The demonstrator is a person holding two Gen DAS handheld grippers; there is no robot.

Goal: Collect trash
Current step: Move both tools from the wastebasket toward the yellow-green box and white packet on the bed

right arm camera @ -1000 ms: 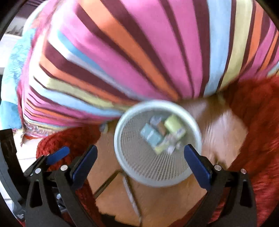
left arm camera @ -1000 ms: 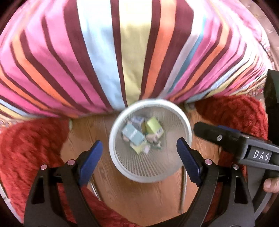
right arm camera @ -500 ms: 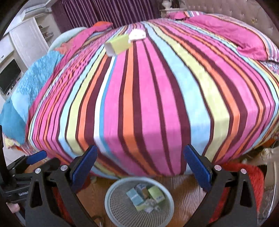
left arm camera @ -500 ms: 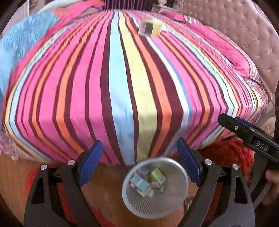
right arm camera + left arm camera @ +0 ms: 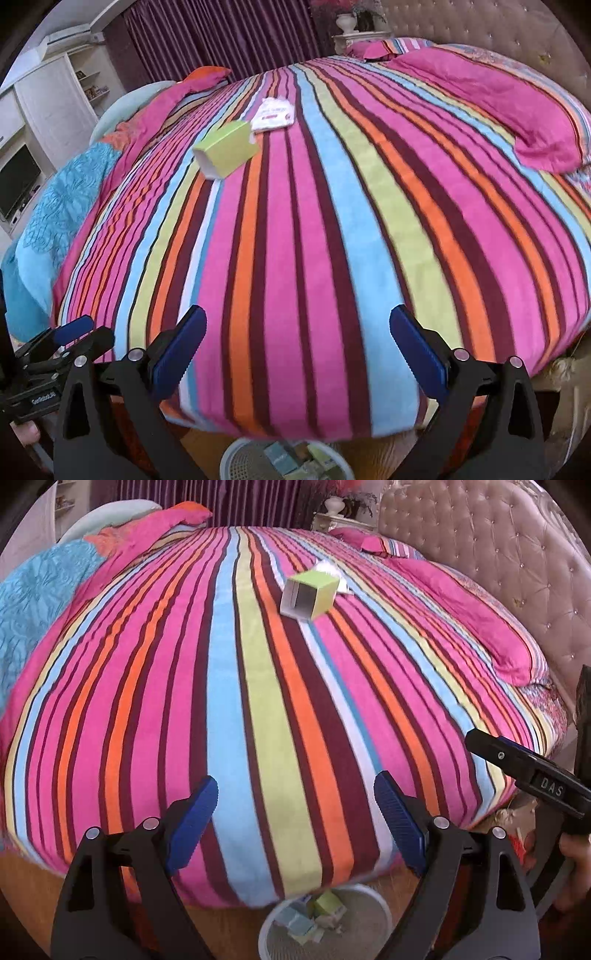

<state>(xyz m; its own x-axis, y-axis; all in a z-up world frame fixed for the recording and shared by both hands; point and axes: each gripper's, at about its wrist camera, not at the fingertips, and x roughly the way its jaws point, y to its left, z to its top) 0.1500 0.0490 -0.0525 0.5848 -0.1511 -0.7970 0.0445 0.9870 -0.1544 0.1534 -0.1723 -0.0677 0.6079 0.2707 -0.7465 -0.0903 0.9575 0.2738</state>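
A yellow-green open carton point(image 5: 309, 595) lies on the striped bedspread point(image 5: 258, 709), far from both grippers; it also shows in the right wrist view point(image 5: 226, 149). A white plastic packet point(image 5: 273, 115) lies just behind it, partly hidden in the left wrist view point(image 5: 334, 572). A white mesh waste basket point(image 5: 364, 897) with several small cartons inside stands on the floor at the bed's foot, also low in the right wrist view point(image 5: 236, 458). My left gripper point(image 5: 295, 823) is open and empty above the bed's edge. My right gripper point(image 5: 297, 358) is open and empty beside it.
A pink pillow point(image 5: 469, 616) lies at the right by the tufted headboard point(image 5: 517, 546). A blue blanket point(image 5: 55, 206) lies at the bed's left. A white cabinet point(image 5: 44, 110) stands far left. The right gripper shows in the left wrist view point(image 5: 524, 771).
Both grippers have lifted and tilted up from over the basket to face the bed top. The basket dropped to the bottom edge; the carton and packet came into view.
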